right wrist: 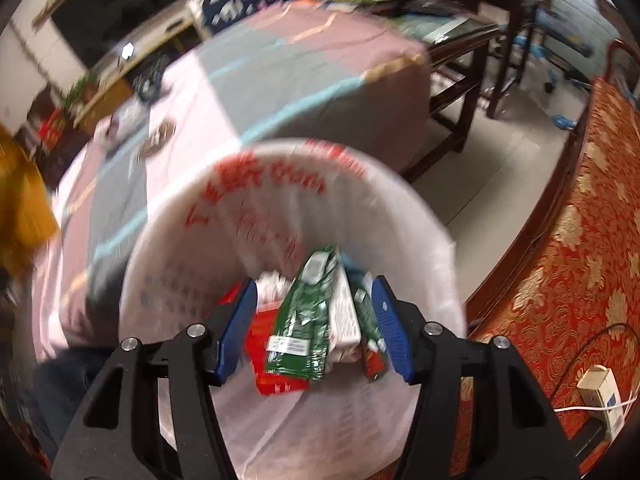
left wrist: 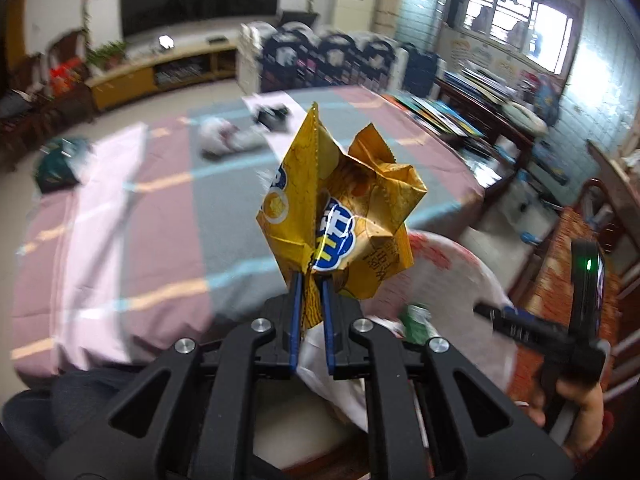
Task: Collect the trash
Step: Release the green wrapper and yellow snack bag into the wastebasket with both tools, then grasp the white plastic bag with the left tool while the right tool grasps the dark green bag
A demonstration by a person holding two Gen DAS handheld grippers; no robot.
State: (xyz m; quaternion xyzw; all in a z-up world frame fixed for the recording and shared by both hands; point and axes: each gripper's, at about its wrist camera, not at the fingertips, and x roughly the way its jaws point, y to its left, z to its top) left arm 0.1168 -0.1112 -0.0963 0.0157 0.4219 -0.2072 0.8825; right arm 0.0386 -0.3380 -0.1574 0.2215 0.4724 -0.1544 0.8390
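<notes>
Left claw [left wrist: 311, 280] clenched on the lower edge of a crumpled yellow snack bag [left wrist: 340, 204], held upright in the air above the striped bench [left wrist: 140, 208]. Right claw [right wrist: 314, 308] spread apart, grasping nothing visible; it points into the white plastic bag [right wrist: 280, 168], which already holds about 3 wrappers, green [right wrist: 304, 320], red and white. Whether it touches the bag film cannot be told.

Judgement: snack bag is very light, thin, crinkly foil, slippery and springy; the pinch at the seam edge looks adequate. More litter [left wrist: 228, 140] lies farther back on the bench.
</notes>
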